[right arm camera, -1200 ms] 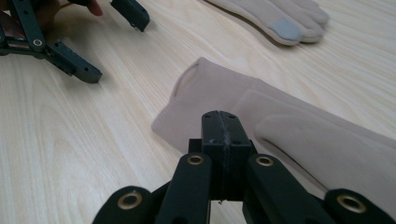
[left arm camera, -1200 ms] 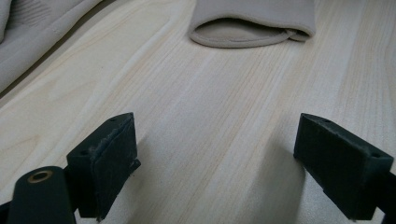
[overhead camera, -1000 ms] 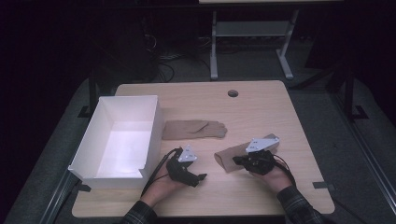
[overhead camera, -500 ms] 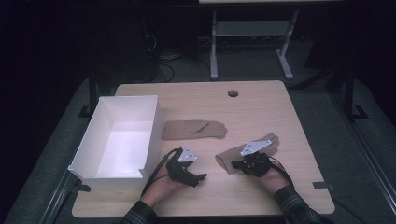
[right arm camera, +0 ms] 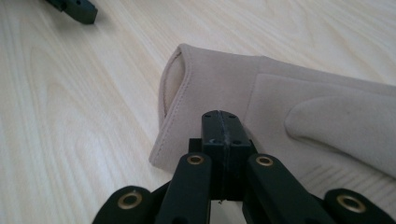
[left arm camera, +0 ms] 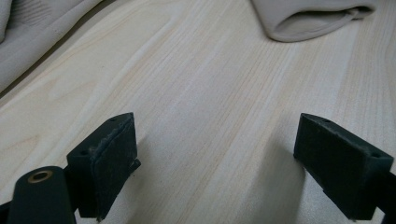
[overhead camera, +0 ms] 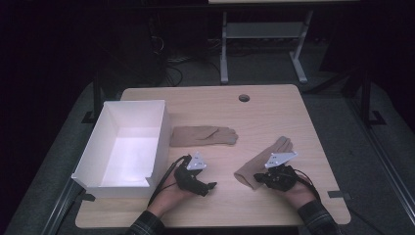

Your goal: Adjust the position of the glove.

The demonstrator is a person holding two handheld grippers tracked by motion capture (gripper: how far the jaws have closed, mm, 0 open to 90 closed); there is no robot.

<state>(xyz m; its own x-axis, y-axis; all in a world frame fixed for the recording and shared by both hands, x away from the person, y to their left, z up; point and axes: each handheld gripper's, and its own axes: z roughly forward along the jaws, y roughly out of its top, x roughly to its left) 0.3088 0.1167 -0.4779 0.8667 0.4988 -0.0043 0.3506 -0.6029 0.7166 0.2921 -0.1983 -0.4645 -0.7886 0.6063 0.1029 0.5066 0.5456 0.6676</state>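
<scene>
Two tan gloves lie flat on the wooden table. One glove (overhead camera: 203, 135) rests mid-table beside the box. The other glove (overhead camera: 268, 155) (right arm camera: 299, 107) lies front right, its cuff opening toward the left gripper (overhead camera: 206, 187). My right gripper (overhead camera: 259, 178) (right arm camera: 222, 122) is shut, its joined tips low over that cuff's edge; I see no fabric pinched between them. My left gripper (left arm camera: 233, 163) stands open just above bare wood with nothing between its pads. The near glove's cuff (left arm camera: 313, 18) lies ahead of it and the other glove (left arm camera: 28, 37) is at its upper left.
An open white box (overhead camera: 164, 128) stands at the table's left, close to the left hand. A round cable hole (overhead camera: 243, 98) sits near the far edge. One jaw of the left gripper (right arm camera: 77, 10) shows at the top left of the right gripper view.
The right hand has slid a little left and toward the front edge, bringing its shut gripper to the near glove's cuff. The left hand and both gloves have stayed put.
</scene>
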